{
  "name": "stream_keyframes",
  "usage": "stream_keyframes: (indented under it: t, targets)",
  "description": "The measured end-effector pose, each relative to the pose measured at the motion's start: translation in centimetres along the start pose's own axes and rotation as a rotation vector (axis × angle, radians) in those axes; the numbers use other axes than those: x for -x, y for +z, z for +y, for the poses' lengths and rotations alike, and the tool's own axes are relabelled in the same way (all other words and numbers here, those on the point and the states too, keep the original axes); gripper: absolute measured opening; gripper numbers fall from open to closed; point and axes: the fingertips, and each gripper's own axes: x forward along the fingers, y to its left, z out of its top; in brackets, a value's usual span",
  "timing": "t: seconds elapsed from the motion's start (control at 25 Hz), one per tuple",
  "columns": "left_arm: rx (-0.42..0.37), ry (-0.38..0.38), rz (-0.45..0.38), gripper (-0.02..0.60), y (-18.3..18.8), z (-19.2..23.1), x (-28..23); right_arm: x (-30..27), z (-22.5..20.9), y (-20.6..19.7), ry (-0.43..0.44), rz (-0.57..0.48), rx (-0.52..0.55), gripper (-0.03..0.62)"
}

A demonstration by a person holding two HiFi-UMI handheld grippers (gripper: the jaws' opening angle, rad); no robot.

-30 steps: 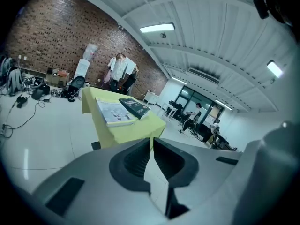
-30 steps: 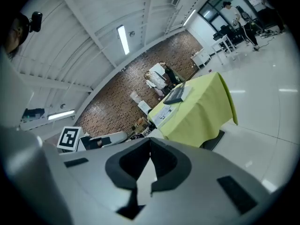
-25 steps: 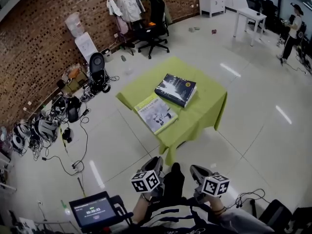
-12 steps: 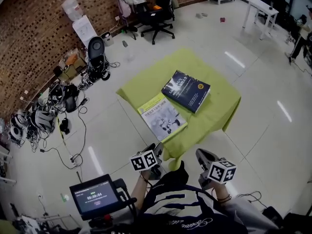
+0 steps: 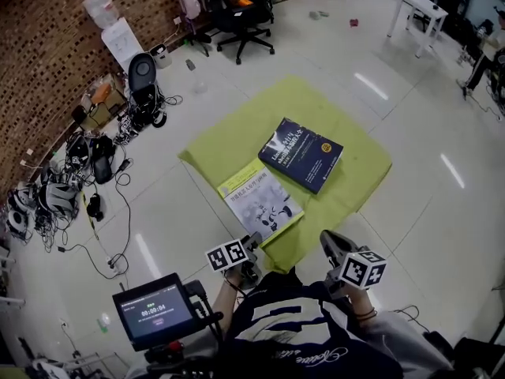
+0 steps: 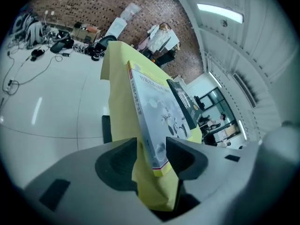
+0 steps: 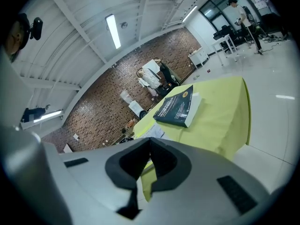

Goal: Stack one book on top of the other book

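Note:
Two books lie on the table under a yellow-green cloth (image 5: 351, 172). A dark blue book (image 5: 301, 154) lies near the middle, and a light book with a yellow edge (image 5: 261, 199) lies at the near left corner. My left gripper (image 5: 252, 247) is at that corner with its jaws open. In the left gripper view the light book's (image 6: 157, 111) near corner shows in the gap of my left gripper (image 6: 152, 146), untouched by the pads. My right gripper (image 5: 329, 242) hangs off the table's near edge. Its jaws (image 7: 149, 142) are shut on nothing, and the dark book (image 7: 178, 108) lies well ahead.
An office chair (image 5: 245, 10) stands beyond the table. Cables, bags and gear (image 5: 71, 180) litter the floor at the left by a brick wall. A small screen (image 5: 154, 313) hangs in front of the person. A white table (image 5: 417, 10) stands at the back right.
The person has stepped up to the table. Both grippers have moved forward to its near edge, and the left one has sunk to the light book's corner.

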Motion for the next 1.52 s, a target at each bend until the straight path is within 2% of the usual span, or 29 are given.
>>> stream_keyframes:
  t: [0.08, 0.28, 0.56, 0.8, 0.96, 1.12, 1.2, 1.28, 1.32, 1.36, 1.48, 1.52]
  targets:
    - [0.033, -0.023, 0.0, 0.185, -0.5, -0.4, -0.4, 0.2, -0.3, -0.1, -0.012, 0.005, 0.004, -0.005]
    - [0.027, 0.032, -0.029, 0.184, -0.3, -0.8, 0.1, 0.0, -0.5, 0.3, -0.02, 0.013, 0.011, -0.005]
    - [0.049, -0.008, -0.095, 0.183, 1.4, -2.8, 0.9, -1.2, -1.2, 0.3, -0.003, 0.041, 0.003, -0.005]
    - [0.078, 0.008, -0.052, 0.183, 1.2, -3.2, 1.7, -2.2, -1.6, 1.8, 0.022, 0.053, -0.015, -0.005]
    - [0.161, 0.013, -0.106, 0.183, 1.0, -3.6, 2.3, -3.3, -2.1, 2.4, 0.053, 0.097, -0.003, -0.005]
    - [0.16, 0.044, -0.143, 0.183, 1.3, -3.8, 3.0, -4.5, -2.0, 2.5, 0.088, 0.147, 0.01, -0.005]
    - [0.174, 0.009, -0.161, 0.183, 1.1, -4.7, 3.2, -5.2, -2.2, 2.5, 0.112, 0.178, 0.018, -0.005]
    - [0.177, -0.056, -0.163, 0.144, 0.6, -6.6, 2.7, -6.1, -2.8, 2.7, 0.135, 0.211, 0.025, -0.005]
    - [0.155, -0.047, -0.166, 0.144, 0.4, -7.3, 2.3, -6.6, -3.1, 3.0, 0.145, 0.226, 0.027, -0.005]
    - [0.114, -0.002, -0.169, 0.144, 0.3, -7.4, 1.9, -7.2, -3.4, 3.3, 0.156, 0.24, 0.03, -0.005]
    - [-0.048, 0.207, -0.117, 0.144, -0.7, -4.5, 1.8, -8.3, -3.4, 3.8, 0.197, 0.271, 0.038, -0.005]
    - [-0.052, 0.226, -0.086, 0.144, -1.4, -3.5, 1.9, -8.4, -3.3, 3.8, 0.208, 0.279, 0.043, -0.005]
